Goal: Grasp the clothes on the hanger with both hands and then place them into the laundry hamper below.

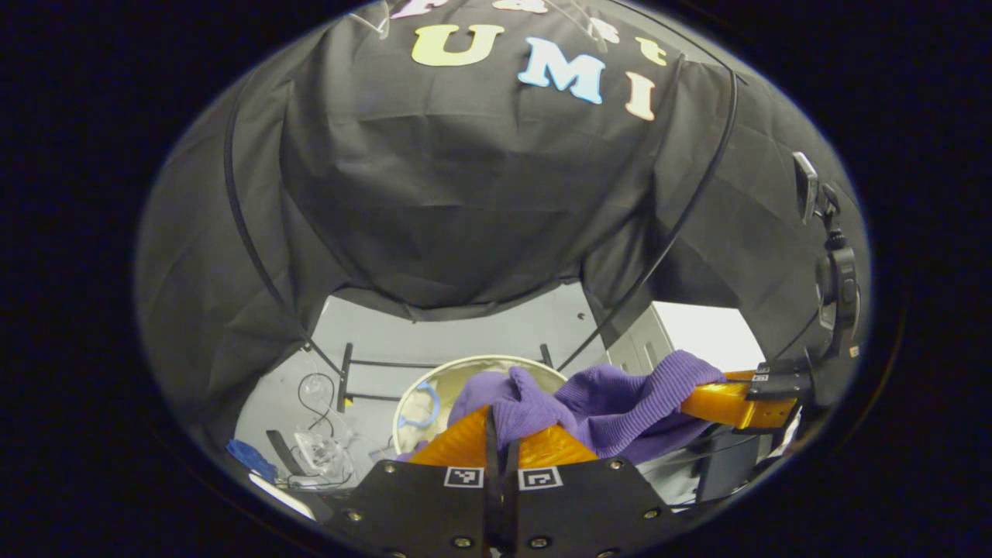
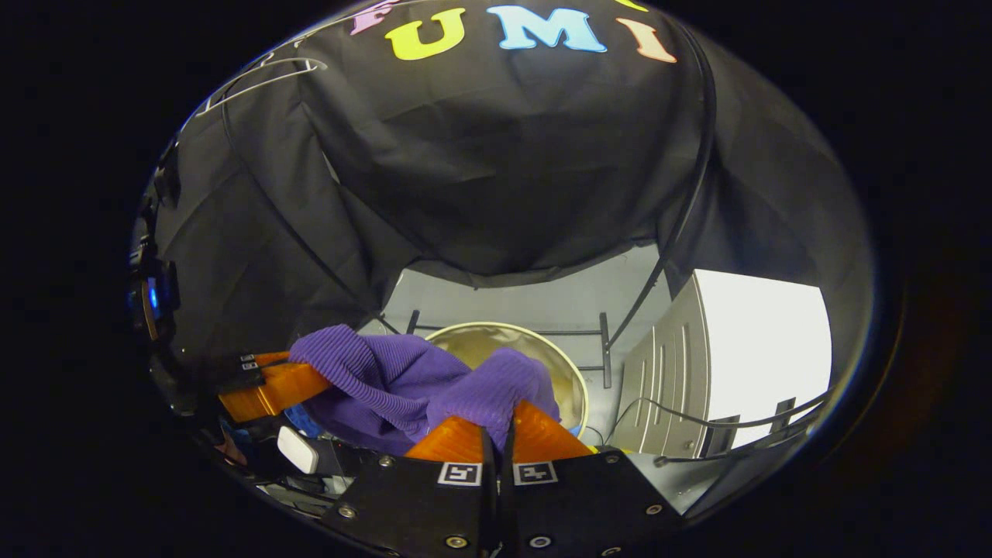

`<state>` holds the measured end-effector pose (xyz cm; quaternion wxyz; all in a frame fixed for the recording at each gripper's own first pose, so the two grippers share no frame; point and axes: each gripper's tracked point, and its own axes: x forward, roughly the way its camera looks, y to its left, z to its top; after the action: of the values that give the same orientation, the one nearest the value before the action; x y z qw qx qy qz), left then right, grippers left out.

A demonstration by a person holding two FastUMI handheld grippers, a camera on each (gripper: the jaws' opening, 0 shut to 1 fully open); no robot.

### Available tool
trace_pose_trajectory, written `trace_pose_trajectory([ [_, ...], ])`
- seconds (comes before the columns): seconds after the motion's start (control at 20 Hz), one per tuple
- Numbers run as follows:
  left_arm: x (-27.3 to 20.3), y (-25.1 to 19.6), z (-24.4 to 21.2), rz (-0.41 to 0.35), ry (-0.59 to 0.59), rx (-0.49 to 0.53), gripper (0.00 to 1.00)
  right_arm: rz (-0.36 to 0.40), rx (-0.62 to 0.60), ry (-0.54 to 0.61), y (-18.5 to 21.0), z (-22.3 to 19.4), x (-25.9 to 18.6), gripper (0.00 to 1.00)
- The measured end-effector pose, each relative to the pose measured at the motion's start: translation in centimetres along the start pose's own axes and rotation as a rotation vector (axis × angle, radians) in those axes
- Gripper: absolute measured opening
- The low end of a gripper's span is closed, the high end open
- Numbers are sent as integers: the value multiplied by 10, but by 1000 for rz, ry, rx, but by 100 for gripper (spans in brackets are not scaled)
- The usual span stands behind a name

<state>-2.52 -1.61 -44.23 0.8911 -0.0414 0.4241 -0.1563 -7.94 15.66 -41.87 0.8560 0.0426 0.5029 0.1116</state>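
A purple knit garment [image 1: 589, 399] stretches between both grippers above the round cream laundry hamper [image 1: 473, 366]. In the left gripper view my left gripper [image 1: 500, 422] is shut on one bunched end of the cloth, and the right gripper [image 1: 709, 399] pinches the other end at the right. In the right gripper view my right gripper [image 2: 500, 418] is shut on the purple garment [image 2: 387, 380], with the left gripper [image 2: 298, 384] holding its far end at the left. The hamper [image 2: 577, 380] opens just behind and below the cloth.
A blue hanger [image 1: 425, 403] lies inside the hamper. Clear plastic and cables [image 1: 322, 446] litter the grey floor at the left. A black rack frame [image 1: 345, 376] stands behind the hamper. White panels [image 2: 674, 387] stand to the right.
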Motion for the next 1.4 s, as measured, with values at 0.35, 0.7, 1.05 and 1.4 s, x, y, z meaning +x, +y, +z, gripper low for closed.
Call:
trace_pose_trajectory([
  [0.35, 7, 5, -17, 8, 42, -29, 1, -4, 26, 39, -3, -13, 3, 1],
  [0.7, 7, 14, -17, 51, 46, -61, 1, 17, -8, 62, 7, -10, -4, 3],
  [1.05, 0, 23, -27, 95, 64, -122, 7, 12, 21, 93, 9, -17, -11, 9],
  [1.4, -25, 49, -4, 129, 2, -54, 100, -8, 30, -49, 16, 39, -50, 97],
])
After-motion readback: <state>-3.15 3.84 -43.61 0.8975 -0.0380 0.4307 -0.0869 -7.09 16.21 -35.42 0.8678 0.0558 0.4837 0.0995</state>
